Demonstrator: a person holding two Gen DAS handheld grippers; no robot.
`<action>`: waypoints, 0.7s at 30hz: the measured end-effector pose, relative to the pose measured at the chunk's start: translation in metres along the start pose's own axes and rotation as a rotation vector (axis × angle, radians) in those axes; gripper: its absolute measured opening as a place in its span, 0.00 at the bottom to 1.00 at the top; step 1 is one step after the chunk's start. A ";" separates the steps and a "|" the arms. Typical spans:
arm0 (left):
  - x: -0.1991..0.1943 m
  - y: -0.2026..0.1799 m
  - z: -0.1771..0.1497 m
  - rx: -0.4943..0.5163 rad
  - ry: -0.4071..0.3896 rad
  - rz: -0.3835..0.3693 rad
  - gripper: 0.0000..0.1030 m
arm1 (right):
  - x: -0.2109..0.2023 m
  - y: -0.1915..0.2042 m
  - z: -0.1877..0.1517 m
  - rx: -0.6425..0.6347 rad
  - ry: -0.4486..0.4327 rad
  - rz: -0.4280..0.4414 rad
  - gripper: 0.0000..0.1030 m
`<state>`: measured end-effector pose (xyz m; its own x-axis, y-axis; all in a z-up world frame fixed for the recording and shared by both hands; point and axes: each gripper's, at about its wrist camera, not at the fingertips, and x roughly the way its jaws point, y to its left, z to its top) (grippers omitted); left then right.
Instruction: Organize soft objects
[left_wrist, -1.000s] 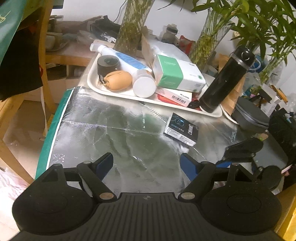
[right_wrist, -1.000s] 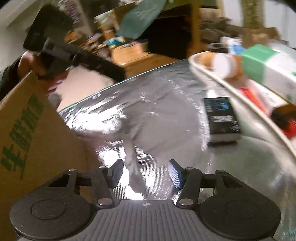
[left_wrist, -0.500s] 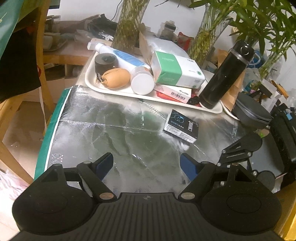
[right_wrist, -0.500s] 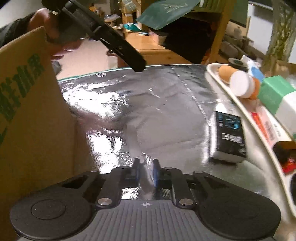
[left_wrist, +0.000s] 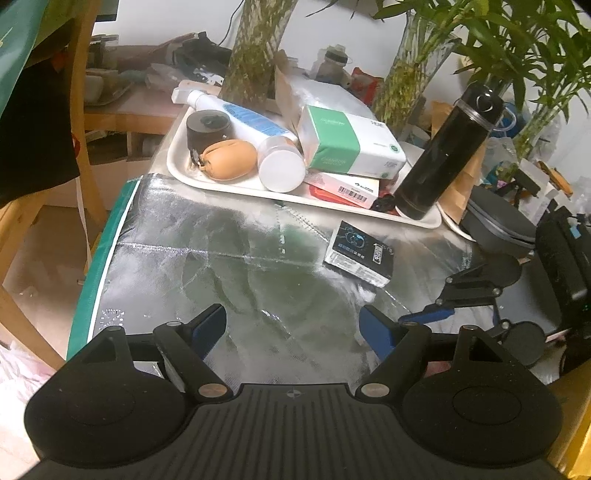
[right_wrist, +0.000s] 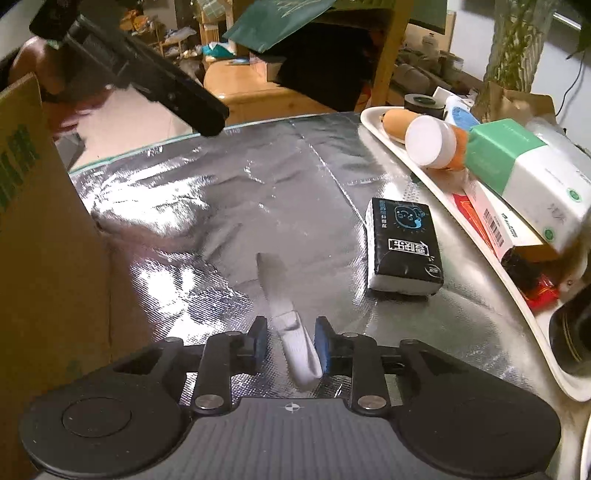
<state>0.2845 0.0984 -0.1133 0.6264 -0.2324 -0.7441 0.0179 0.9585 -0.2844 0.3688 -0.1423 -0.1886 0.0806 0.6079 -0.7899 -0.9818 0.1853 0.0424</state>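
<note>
The right tongs (right_wrist: 290, 341) have just opened again after being nearly closed half a second ago. A small whitish thing (right_wrist: 299, 350), maybe a soft wrap or tube, now lies between the blue pads; it leans on the right pad while the left pad stands clear, so I judge it is let go, not gripped. What it is exactly I cannot tell.

The black tissue pack (right_wrist: 404, 245) lies on the silver worktop (right_wrist: 221, 206) in the same place as a second ago, just beside the white tray (right_wrist: 373, 118). To me it looks like the soft object not yet sorted.

The left tongs (left_wrist: 291, 328) hang wide open over the worktop, empty, unchanged through this second. A cardboard box (right_wrist: 44, 229) stands at the left, probably where soft things go.
</note>
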 end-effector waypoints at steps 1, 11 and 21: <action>0.000 0.000 0.000 0.000 -0.002 0.001 0.77 | 0.000 0.001 0.000 -0.005 -0.001 0.000 0.30; -0.004 -0.006 -0.001 0.046 -0.041 -0.011 0.77 | -0.016 0.003 -0.005 0.002 0.006 -0.022 0.03; 0.001 -0.026 0.003 0.164 -0.066 -0.031 0.77 | -0.088 0.008 0.006 0.138 -0.081 -0.156 0.03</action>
<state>0.2872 0.0735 -0.1045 0.6735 -0.2562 -0.6934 0.1615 0.9663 -0.2003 0.3551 -0.1898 -0.1150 0.2488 0.6222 -0.7423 -0.9237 0.3829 0.0113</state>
